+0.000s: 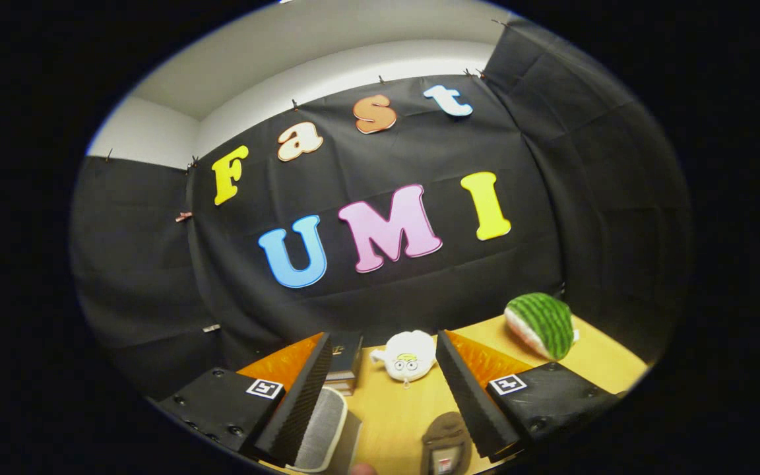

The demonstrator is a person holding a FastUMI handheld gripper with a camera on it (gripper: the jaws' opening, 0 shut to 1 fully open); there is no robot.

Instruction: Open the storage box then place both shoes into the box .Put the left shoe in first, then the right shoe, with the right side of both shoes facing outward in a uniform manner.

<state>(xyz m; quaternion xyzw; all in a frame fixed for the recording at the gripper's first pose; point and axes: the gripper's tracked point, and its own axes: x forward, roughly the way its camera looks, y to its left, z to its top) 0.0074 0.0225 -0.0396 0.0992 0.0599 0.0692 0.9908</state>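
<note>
My gripper (383, 346) is open, raised above the wooden table (386, 409), with nothing between its fingers. Low down between the fingers lies a brown shoe (447, 443), seen from above near the right finger (469, 389). A pale grey and white object with a mesh-like surface (324, 429) sits by the left finger (304, 389); I cannot tell whether it is the other shoe or part of the storage box.
A stack of dark books (346, 363) lies beyond the left finger. A white plush toy with a cartoon face (408, 356) sits ahead between the fingers. A watermelon-slice plush (541, 324) rests at the far right of the table, near the black cloth wall.
</note>
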